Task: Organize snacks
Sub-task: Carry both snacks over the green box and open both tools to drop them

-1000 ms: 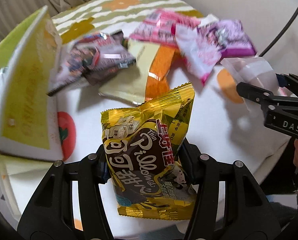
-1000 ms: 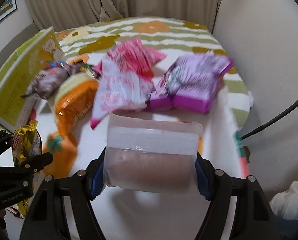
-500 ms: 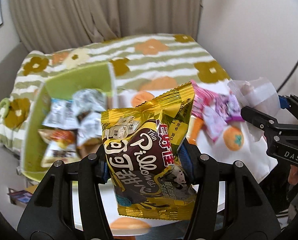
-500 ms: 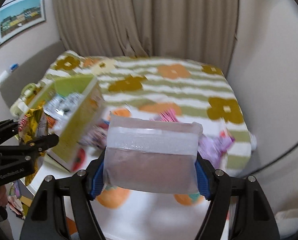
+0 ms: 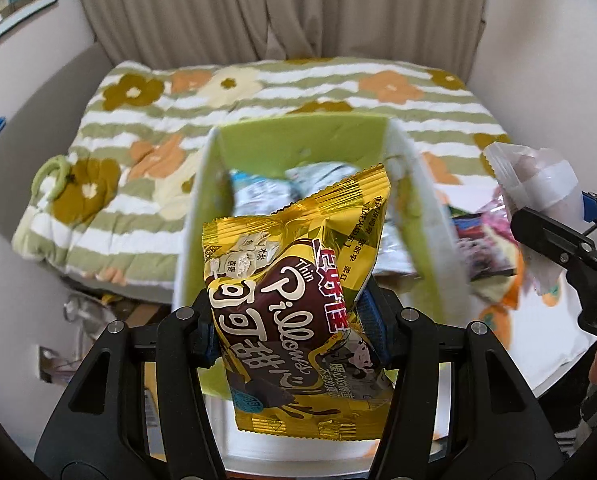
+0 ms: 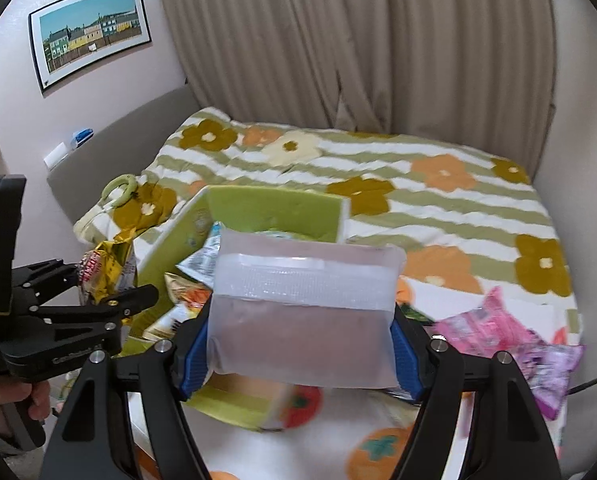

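Snacks are split between our two grippers, a green box (image 5: 298, 136) and the table. We see the floral bedspread (image 6: 438, 184) filling the background, with a beige curtain (image 6: 358, 40) behind it and a framed picture (image 6: 90, 28) on the wall at left. In front of the bed stands the white tabletop with orange fruit prints (image 6: 378, 448); the open green box sits on it toward its left side, holding several silver and orange snack packets (image 6: 190, 280) in a loose pile. To the right of the box, pink and purple packets (image 6: 510, 340) lie flat on the table, well apart from the box.

Our left gripper (image 5: 294, 332) points steeply down over the near end of the box, its jaws clamped on a gold chocolate snack bag (image 5: 298, 292) that stands upright between the pads, its crimped top edge leaning to the right. From the right wrist view we see a hand (image 6: 2, 396) wrapped around that gripper's handle at the lower left.

Our right gripper (image 6: 302, 344) tilts down toward the box from the right, its jaws clamped on the sides of a frosted resealable pouch (image 6: 302, 304) with brown contents, held level across the blue pads above the box's near right corner.
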Tool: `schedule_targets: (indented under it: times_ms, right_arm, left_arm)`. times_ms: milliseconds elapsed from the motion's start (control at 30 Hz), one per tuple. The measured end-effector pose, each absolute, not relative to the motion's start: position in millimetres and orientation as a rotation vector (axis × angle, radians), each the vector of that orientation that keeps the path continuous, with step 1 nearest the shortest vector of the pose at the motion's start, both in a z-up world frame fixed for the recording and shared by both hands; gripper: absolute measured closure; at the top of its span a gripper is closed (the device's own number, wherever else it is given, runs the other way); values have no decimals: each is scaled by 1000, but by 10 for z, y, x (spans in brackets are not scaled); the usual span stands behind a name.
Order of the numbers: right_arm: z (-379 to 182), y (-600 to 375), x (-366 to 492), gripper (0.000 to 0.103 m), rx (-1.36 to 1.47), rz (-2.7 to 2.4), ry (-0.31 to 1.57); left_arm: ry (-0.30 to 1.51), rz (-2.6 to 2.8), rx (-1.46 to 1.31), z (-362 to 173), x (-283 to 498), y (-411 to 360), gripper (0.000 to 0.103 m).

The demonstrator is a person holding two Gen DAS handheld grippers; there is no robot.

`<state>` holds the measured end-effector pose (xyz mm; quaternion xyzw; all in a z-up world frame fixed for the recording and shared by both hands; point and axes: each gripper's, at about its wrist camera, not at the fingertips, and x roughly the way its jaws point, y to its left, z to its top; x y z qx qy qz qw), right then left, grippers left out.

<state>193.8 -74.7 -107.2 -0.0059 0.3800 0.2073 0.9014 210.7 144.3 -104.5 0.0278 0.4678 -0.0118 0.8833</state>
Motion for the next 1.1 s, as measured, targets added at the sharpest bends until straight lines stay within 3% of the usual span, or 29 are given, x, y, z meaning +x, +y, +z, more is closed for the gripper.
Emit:
schedule_targets:
  times_ms: [200, 267, 300, 333, 900, 1033, 1100]
  right_arm:
    - [-1309, -340, 2082, 33, 10, 419, 883]
    - [-1370, -244, 2109, 33, 8, 415, 908]
    - [-1396, -204, 2113, 33, 7, 410, 917]
    - [-1409, -188, 2117, 33, 6, 406, 923]
    - [-1627, 82, 2226, 32, 1, 410, 977]
    - [-1592, 127, 2263, 30, 9, 413, 981]
    - [-1596, 128, 2263, 21, 14, 431, 990]
  left_arm:
    - [1030, -75, 24, -1374, 2320, 1758, 48]
    - [1041, -80, 37, -1456, 2381, 1804, 32]
    - [1049, -74, 47, -1483, 2405, 1822, 13]
    - [1050, -72, 52, -1505, 2413, 1842, 2]
    - [1041, -64, 7, -1500, 2228, 2196, 2]
    - [1023, -47, -4, -1417, 2184, 2238, 2]
    - [1017, -34, -11, -1399, 2172, 2255, 2]
